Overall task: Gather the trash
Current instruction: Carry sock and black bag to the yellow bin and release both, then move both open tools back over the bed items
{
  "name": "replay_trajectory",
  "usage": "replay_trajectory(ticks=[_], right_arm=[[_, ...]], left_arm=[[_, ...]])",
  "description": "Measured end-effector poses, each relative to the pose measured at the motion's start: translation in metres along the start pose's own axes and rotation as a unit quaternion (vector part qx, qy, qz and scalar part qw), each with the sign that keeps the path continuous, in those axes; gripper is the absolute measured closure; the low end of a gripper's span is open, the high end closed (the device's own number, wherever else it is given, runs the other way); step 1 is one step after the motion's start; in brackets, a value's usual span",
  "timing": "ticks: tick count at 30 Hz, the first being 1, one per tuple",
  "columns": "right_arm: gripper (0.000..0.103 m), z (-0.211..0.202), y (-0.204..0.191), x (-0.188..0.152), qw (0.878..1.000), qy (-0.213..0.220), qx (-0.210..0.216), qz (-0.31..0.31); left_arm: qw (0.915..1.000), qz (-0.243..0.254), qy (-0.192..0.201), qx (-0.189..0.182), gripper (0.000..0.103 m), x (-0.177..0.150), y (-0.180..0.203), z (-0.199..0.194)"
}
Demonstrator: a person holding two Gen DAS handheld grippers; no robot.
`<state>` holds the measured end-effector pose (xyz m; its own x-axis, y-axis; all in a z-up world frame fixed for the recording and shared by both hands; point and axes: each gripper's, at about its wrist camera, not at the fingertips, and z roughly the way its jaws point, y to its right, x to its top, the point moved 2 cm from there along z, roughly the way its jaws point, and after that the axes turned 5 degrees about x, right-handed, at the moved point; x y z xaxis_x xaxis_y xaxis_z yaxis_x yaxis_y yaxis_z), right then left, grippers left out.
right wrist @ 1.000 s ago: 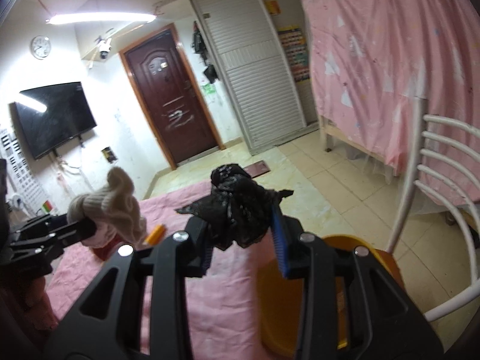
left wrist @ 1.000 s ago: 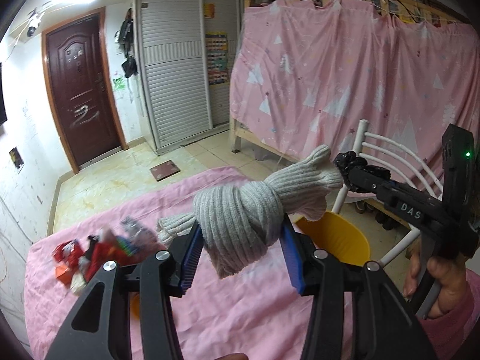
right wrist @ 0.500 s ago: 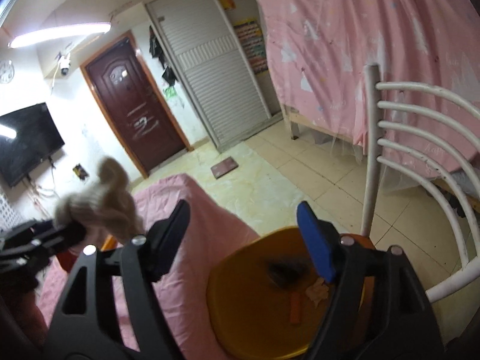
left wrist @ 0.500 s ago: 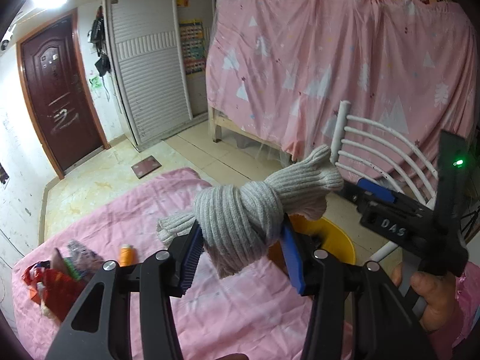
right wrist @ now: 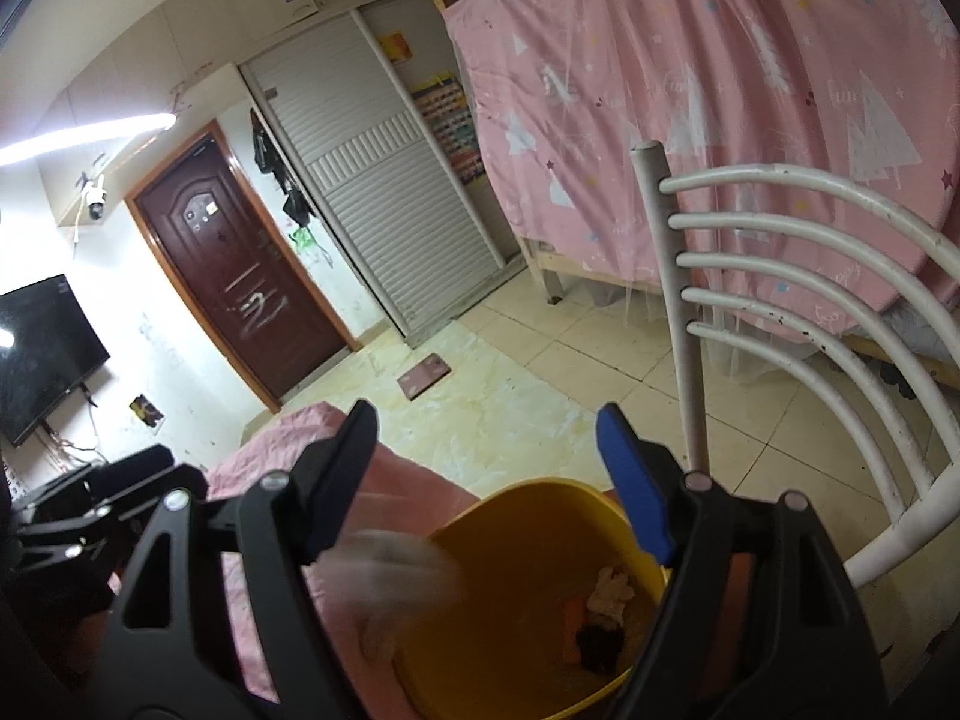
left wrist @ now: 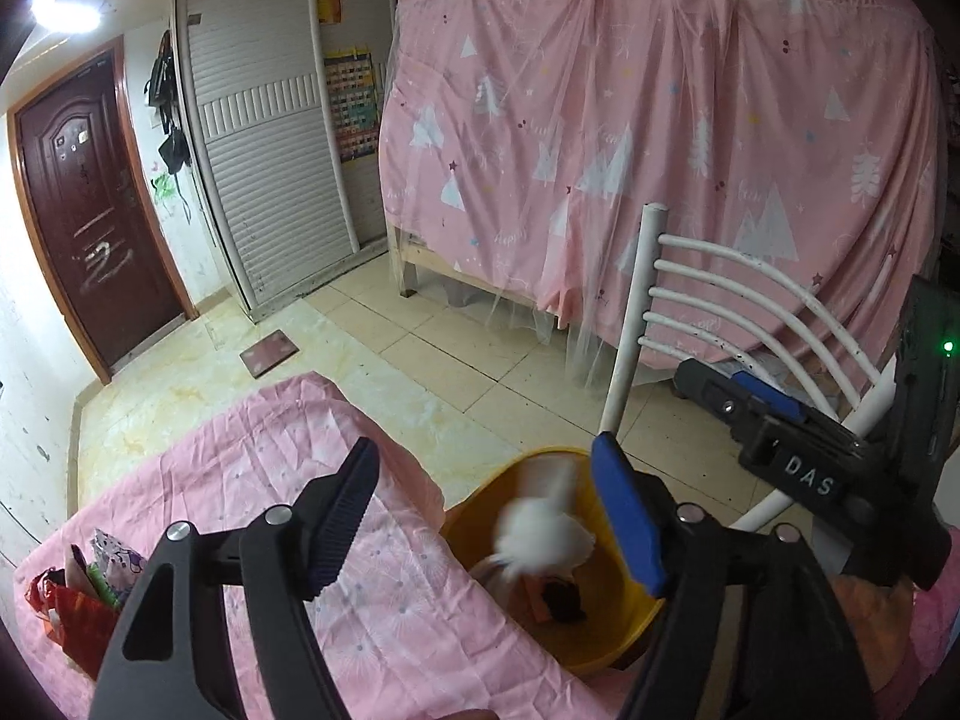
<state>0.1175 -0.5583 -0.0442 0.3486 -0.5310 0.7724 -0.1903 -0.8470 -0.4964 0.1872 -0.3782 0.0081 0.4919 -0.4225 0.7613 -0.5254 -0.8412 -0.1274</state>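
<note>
left gripper [left wrist: 486,516] jaws opening, pale bundle [left wrist: 540,531] dropping into yellow bin [left wrist: 480,507]; right gripper [right wrist: 489,468] wide, empty; next: fetch wrappers [left wrist: 84,582].

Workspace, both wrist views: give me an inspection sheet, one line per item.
Surface: pink cloth on the table, wrinkled.
Job's things: yellow bin past the table edge; pale bundle, blurred, over the bin's opening; dark scrap and pale scrap inside.
Clutter: red wrappers heaped at the cloth's left end.
Grippers: left gripper opening, its pads clear of the bundle; right gripper opening, nothing between its fingers.
Cables: wires under the TV.
Surroundings: white chair, pink curtain, brown door, tiled floor.
</note>
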Motion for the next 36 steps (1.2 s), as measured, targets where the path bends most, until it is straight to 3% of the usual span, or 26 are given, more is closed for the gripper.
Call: replay_trajectory(ticks=[22, 36], right_arm=[[0.026, 0.005, -0.048, -0.012, 0.998, -0.017, 0.028, -0.046], [0.024, 0.019, -0.114, -0.041, 0.991, -0.056, 0.063, -0.099]], left_arm=[[0.9992, -0.031, 0.008, 0.024, 0.036, -0.011, -0.039, -0.036], [0.9937, -0.094, 0.009, 0.061, 0.036, -0.031, -0.128, -0.055]])
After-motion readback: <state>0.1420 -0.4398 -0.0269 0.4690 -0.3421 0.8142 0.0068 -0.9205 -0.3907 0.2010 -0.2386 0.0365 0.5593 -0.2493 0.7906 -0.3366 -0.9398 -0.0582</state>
